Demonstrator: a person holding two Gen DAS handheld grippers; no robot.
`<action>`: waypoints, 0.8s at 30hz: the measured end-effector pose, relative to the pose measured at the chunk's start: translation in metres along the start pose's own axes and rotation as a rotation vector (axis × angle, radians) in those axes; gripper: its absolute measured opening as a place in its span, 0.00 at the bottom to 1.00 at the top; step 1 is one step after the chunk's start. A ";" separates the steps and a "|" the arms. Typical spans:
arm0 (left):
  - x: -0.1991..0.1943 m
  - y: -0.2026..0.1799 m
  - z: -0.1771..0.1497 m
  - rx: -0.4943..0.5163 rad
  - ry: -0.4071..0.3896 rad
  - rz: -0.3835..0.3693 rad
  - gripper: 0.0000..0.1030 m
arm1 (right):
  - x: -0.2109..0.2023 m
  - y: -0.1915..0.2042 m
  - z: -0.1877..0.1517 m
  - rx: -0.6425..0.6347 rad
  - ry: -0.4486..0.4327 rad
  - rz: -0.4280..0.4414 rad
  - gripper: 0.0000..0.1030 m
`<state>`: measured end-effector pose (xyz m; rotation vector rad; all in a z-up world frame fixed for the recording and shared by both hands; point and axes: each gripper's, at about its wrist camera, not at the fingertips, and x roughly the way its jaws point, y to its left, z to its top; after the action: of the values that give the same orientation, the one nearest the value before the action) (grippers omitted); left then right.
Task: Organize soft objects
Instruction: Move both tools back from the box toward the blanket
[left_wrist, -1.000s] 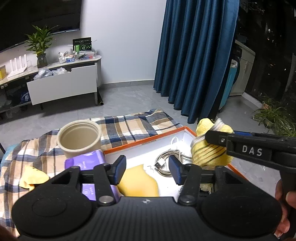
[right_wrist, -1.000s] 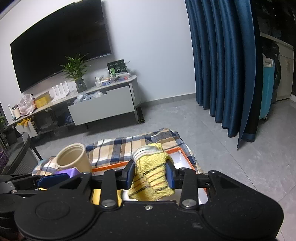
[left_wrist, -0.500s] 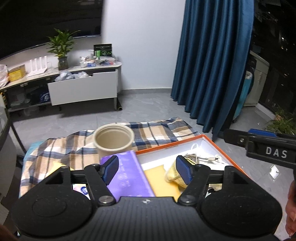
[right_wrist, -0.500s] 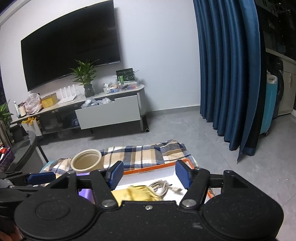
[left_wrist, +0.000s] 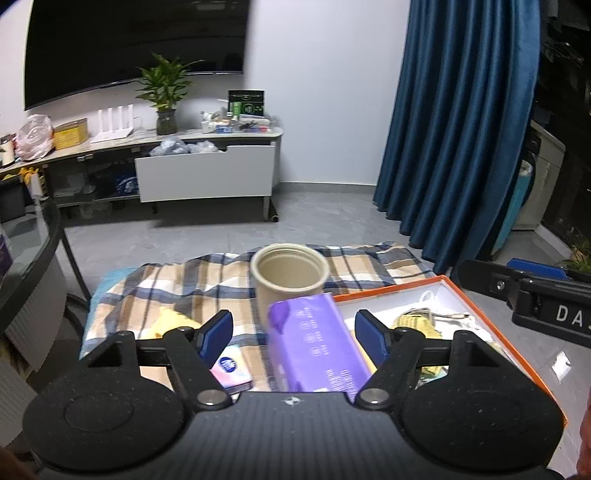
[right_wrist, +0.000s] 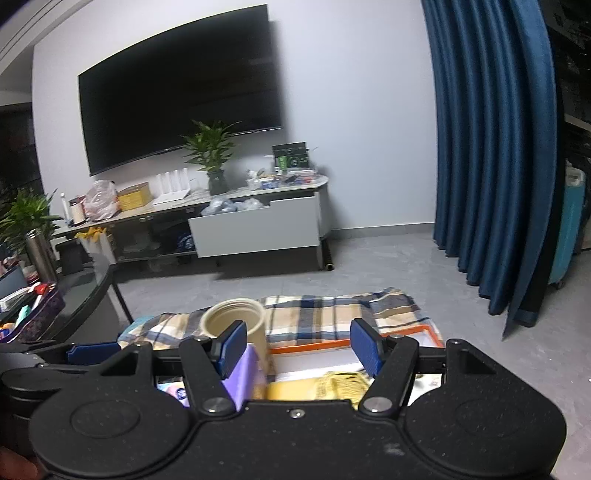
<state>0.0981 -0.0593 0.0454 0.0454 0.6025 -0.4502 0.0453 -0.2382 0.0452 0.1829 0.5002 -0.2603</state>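
Lengthwise, the purple pack (left_wrist: 317, 347) points toward the cup (left_wrist: 290, 273).

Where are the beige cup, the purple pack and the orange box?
beige cup (left_wrist: 290, 271): left wrist view, inside of its open mouth.
purple pack (left_wrist: 317, 347): left wrist view, middle of its top face.
orange box (left_wrist: 388, 290): left wrist view, its far orange rim.

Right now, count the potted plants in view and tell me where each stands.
2: one on the TV console, one at the left edge beside the glass table. Others may be hidden.
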 end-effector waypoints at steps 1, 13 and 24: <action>-0.001 0.004 -0.001 -0.007 0.000 0.007 0.72 | 0.000 0.002 0.000 -0.004 0.001 0.007 0.73; -0.007 0.044 -0.013 -0.078 0.023 0.079 0.72 | 0.007 0.038 -0.008 -0.060 0.034 0.085 0.73; 0.019 0.074 -0.043 -0.123 0.129 0.125 0.73 | 0.013 0.038 -0.016 -0.054 0.052 0.112 0.73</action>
<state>0.1203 0.0069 -0.0070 -0.0052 0.7484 -0.2897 0.0604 -0.2008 0.0290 0.1646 0.5458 -0.1326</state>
